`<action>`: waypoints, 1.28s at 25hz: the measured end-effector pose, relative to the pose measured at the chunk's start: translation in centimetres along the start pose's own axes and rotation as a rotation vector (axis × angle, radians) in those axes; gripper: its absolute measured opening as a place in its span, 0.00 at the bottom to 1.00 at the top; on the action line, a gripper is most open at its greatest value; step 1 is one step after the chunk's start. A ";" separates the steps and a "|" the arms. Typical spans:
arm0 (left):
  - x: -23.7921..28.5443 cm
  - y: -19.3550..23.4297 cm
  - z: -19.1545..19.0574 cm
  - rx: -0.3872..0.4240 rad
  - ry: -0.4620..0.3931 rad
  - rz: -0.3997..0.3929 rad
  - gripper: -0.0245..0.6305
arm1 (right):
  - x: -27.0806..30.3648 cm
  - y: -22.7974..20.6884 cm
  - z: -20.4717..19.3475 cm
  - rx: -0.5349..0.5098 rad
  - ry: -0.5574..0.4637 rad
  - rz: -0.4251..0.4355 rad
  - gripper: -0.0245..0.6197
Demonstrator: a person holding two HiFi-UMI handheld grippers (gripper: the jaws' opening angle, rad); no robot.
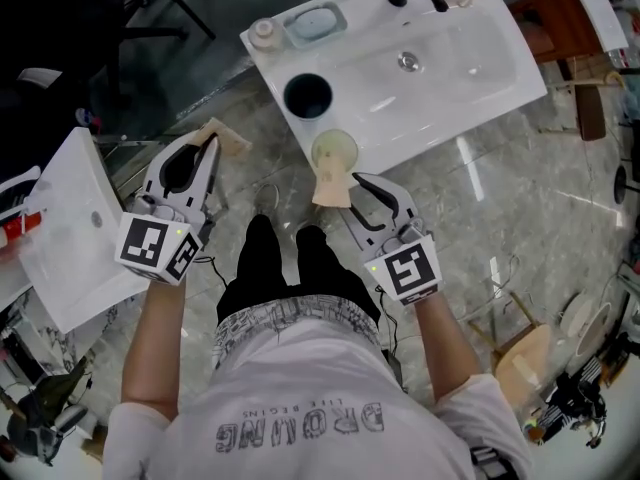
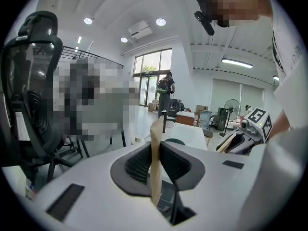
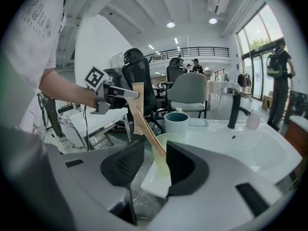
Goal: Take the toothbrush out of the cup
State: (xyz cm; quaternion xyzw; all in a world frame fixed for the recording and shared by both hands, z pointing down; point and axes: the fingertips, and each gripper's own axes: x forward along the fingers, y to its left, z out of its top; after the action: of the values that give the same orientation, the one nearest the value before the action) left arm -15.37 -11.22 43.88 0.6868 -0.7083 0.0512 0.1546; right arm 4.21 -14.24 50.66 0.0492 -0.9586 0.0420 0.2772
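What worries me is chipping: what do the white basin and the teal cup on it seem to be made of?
White basin: glossy, probably glazed ceramic or cast resin, judging by the sharp light streaks on its smooth surface. Teal cup: smooth satin finish, pale outside and darker teal inside. Its thick, even rim suggests ceramic or moulded plastic, but the look leaves that open.
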 end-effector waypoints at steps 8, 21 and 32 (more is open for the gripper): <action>-0.6 0.8 -0.4 -0.012 0.005 0.026 0.14 | 1.0 -0.1 0.4 -0.031 -0.028 0.012 0.28; -1.1 1.5 -0.5 -0.025 0.006 0.039 0.14 | 2.7 0.6 1.5 -0.098 -0.030 0.041 0.27; -0.6 1.8 -0.6 -0.040 0.007 0.026 0.14 | 3.3 0.0 2.2 -0.075 -0.053 0.029 0.19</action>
State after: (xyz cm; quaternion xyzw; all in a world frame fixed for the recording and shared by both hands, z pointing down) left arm -17.07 -10.37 44.58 0.6742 -0.7175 0.0414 0.1698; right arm 0.30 -14.74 50.53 0.0258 -0.9672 0.0090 0.2525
